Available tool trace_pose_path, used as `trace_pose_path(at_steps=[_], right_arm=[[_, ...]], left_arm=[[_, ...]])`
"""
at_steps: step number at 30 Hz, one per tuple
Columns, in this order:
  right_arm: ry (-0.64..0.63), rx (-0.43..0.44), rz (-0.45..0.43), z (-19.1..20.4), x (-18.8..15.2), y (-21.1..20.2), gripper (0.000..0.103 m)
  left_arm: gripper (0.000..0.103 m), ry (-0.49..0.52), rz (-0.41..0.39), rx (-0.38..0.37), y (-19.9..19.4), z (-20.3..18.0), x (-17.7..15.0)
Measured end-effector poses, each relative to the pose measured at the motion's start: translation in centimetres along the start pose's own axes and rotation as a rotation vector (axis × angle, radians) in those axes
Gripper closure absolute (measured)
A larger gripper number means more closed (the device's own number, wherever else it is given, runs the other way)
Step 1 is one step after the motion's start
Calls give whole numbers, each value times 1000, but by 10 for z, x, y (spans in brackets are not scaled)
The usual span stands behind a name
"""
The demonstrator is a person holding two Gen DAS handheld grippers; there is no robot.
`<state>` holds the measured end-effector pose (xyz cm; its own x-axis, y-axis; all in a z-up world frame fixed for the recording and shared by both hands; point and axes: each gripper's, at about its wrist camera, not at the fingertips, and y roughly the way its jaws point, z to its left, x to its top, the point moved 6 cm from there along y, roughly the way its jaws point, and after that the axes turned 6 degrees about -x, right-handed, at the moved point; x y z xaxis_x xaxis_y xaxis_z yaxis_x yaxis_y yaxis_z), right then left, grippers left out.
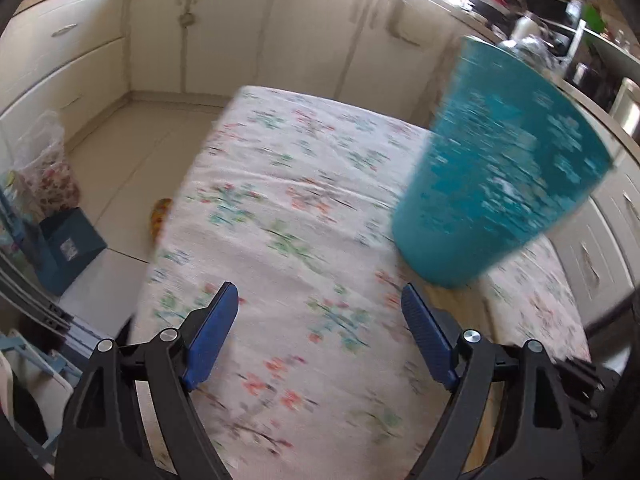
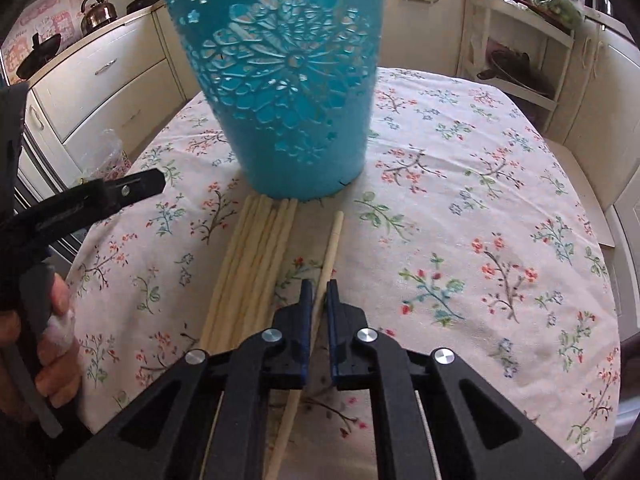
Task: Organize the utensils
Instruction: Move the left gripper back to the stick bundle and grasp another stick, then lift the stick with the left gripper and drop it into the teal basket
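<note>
A teal cut-out plastic holder [image 2: 288, 92] stands on the floral tablecloth [image 2: 460, 220]; it also shows blurred at the right of the left wrist view [image 1: 504, 168]. Several pale chopsticks [image 2: 256, 264] lie side by side in front of it. My right gripper [image 2: 319, 288] is shut on a single chopstick [image 2: 330, 248] that lies apart to their right. My left gripper [image 1: 320, 300] is open and empty above the cloth, left of the holder; its black body [image 2: 80, 204] shows at the left of the right wrist view.
Cream kitchen cabinets [image 1: 240, 32] surround the table. A kettle [image 2: 98, 10] and pan [image 2: 38, 56] sit on the left counter. A white shelf rack [image 2: 520, 48] stands behind the table. A blue box [image 1: 68, 248] and bags are on the floor at left.
</note>
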<state>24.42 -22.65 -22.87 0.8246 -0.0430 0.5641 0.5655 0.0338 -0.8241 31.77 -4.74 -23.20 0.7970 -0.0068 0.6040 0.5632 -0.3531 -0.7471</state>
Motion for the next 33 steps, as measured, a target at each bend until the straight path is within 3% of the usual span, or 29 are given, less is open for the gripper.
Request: trace_pose_path(at_steps=[6,13,22,30,33], right_arm=[[74,45,-5,-16,-2,-4,95],[109,86,-3,-17,-3,-10,95],[115,96,4,-20,-3,-10,95],[114,89,1,-17,-5,-11,95],[107,84,-4,-16,-6,-12,95]], left_arm=[[23,158,73,54,12,-45,-18],[24,183,119,125,24,-51,-28],[27,190,135,146,27,-61,-27],[55,247,146,140,30,-66,-24],[75,285,152,93,34,-75,-21]])
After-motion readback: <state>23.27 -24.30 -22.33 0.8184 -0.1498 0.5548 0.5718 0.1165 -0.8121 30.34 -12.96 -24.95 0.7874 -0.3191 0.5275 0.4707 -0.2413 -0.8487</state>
